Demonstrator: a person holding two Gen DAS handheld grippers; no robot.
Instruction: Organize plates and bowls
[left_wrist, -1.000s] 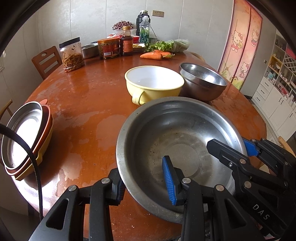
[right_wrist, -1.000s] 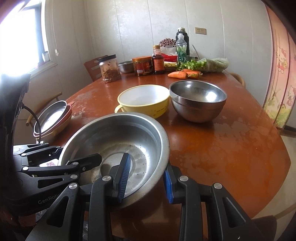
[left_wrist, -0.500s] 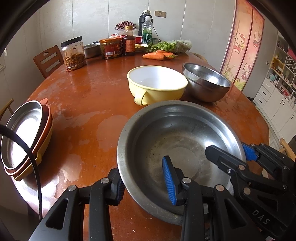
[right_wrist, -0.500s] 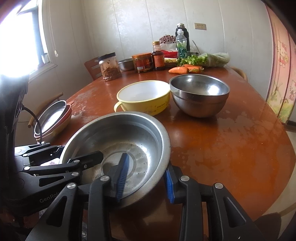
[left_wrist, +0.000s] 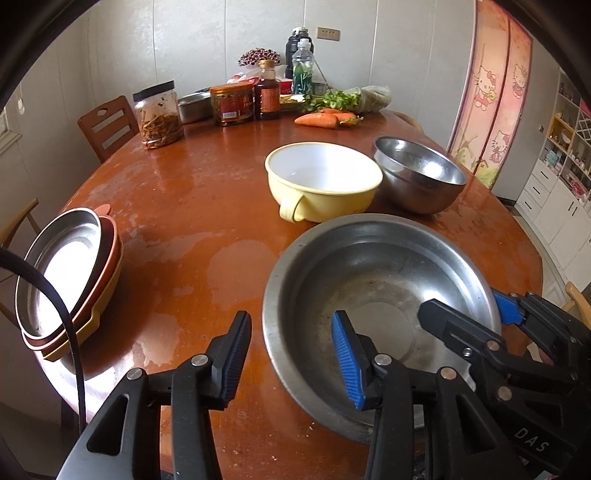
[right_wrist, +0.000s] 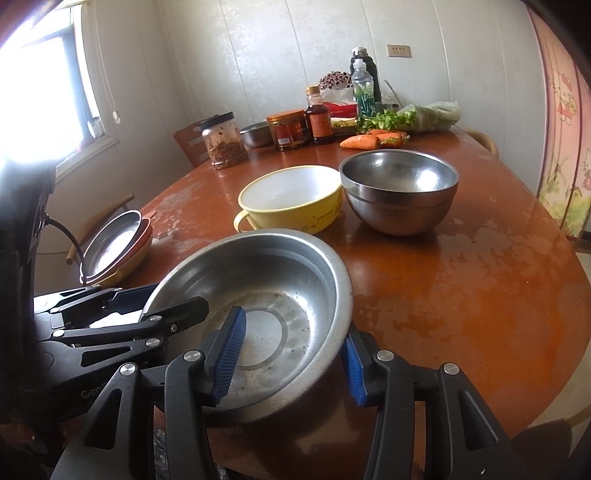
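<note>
A wide steel basin (left_wrist: 376, 280) (right_wrist: 266, 295) rests on the brown table near its front edge. My left gripper (left_wrist: 291, 360) (right_wrist: 155, 299) straddles the basin's left rim. Its jaws are opening, and a gap shows between the outer pad and the rim. My right gripper (right_wrist: 291, 362) (left_wrist: 476, 314) straddles the right rim, jaws also opening, one pad inside the basin and one outside. Behind the basin stand a yellow handled bowl (left_wrist: 321, 184) (right_wrist: 291, 199) and a deep steel bowl (left_wrist: 421, 181) (right_wrist: 399, 192). A stack of plates (left_wrist: 66, 280) (right_wrist: 118, 247), steel one on top, sits at the table's left edge.
Jars (left_wrist: 159, 114), bottles (left_wrist: 267, 92), carrots (left_wrist: 321, 120) and greens (right_wrist: 424, 116) crowd the table's far side. A wooden chair (left_wrist: 107, 125) stands beyond the far left. A black cable (left_wrist: 70, 325) hangs in front of the plate stack. White cabinets (left_wrist: 554, 199) stand to the right.
Both pairs of jaws have spread apart and come off the basin's rim. The basin and both hands stay where they were.
</note>
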